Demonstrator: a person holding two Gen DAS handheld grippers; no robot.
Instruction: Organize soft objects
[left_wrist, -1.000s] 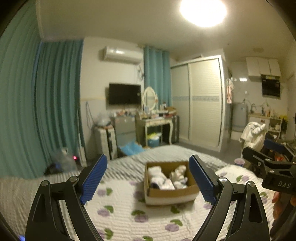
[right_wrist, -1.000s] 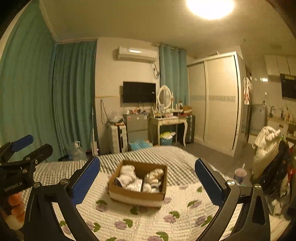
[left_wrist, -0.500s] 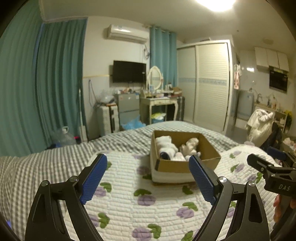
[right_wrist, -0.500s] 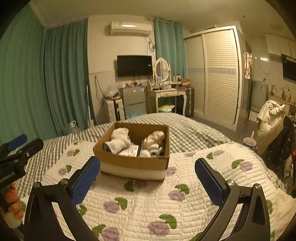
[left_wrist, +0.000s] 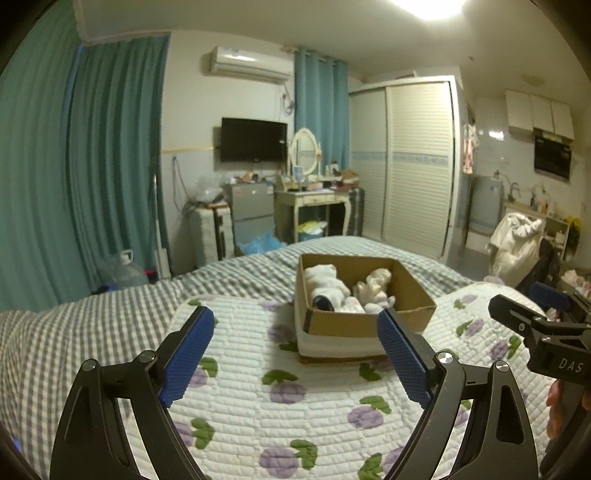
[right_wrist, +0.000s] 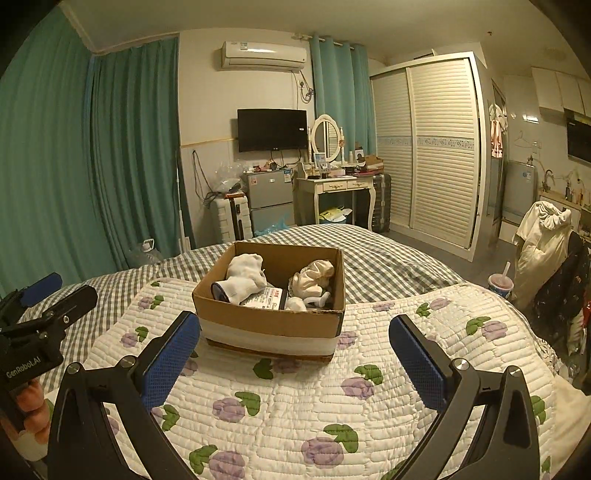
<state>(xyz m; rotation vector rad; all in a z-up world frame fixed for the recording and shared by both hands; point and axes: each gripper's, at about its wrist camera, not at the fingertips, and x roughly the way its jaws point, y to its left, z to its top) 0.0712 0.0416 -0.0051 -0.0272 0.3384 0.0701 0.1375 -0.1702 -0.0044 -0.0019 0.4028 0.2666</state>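
Observation:
A brown cardboard box (right_wrist: 271, 320) stands on a white quilt with purple flowers (right_wrist: 295, 398). It holds a white rolled sock bundle (right_wrist: 243, 278), a cream soft item (right_wrist: 314, 277) and a flat printed packet (right_wrist: 264, 296). The box also shows in the left wrist view (left_wrist: 347, 323), with the white bundle (left_wrist: 327, 282) and cream item (left_wrist: 375, 286) inside. My left gripper (left_wrist: 295, 354) is open and empty, short of the box. My right gripper (right_wrist: 295, 354) is open and empty, in front of the box.
A grey checked sheet (right_wrist: 384, 266) covers the bed beyond the quilt. Behind the bed are teal curtains (right_wrist: 110, 166), a small fridge (right_wrist: 267, 201), a dressing table (right_wrist: 338, 186) and a white wardrobe (right_wrist: 432, 147). A drink cup (right_wrist: 500, 284) and hung clothes (right_wrist: 541, 240) are at the right.
Both grippers have dropped and moved toward the bed, so the box looks larger and higher in view. Both stay open and empty.

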